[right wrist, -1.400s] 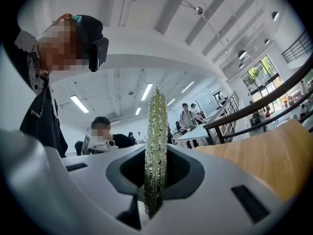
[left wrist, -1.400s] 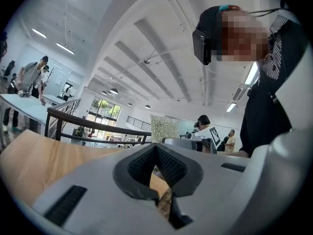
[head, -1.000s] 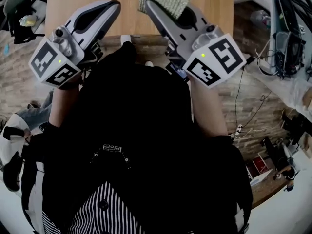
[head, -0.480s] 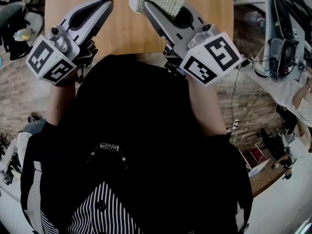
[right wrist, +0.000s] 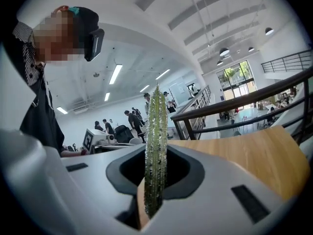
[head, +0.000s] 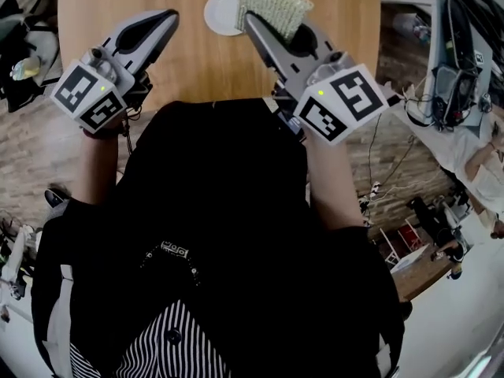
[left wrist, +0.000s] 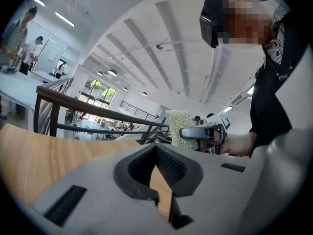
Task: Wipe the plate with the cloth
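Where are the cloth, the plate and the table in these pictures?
cloth [head: 272, 2], head view, middle of its textured face.
plate [head: 220, 14], head view, bare white face left of the cloth.
table [head: 201, 61], head view, bare wood.

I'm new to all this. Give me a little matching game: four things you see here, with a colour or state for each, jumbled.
Things:
1 cloth
2 plate
3 left gripper
4 table

States:
a wooden
b round, white
c shut, empty
d pinched in the right gripper

Pairs: 1-d, 2-b, 3-c, 4-a
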A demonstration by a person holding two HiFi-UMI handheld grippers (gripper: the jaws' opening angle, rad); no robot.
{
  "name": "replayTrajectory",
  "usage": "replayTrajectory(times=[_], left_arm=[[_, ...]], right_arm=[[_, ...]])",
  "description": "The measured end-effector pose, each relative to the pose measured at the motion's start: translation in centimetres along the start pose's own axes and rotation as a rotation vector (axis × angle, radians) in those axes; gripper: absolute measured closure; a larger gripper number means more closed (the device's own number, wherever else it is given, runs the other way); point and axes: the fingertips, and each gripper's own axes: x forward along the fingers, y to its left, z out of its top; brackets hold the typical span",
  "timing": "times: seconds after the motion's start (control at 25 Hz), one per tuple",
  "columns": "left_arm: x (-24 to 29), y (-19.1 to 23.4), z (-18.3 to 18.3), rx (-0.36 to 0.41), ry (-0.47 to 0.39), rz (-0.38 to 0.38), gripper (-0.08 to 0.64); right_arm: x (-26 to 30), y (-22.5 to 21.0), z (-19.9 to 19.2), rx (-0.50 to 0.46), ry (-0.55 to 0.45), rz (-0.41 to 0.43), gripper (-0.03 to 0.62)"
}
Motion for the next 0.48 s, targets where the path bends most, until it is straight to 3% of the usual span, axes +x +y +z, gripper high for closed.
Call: replayTrajectory(times=[0.32,0.48], left_arm=[[3.7,3.6,-2.8,-0.071,0.052,0.092,0.56],[4.6,5.0,-6.3,-0.142,0.095,0.107,0.561]], right_arm=[[2.4,-7.1,-2.5,0.028,0.099,0.021,0.532],[4.0,-9.2,-3.7,0.042,0.12,0.049,0.532]])
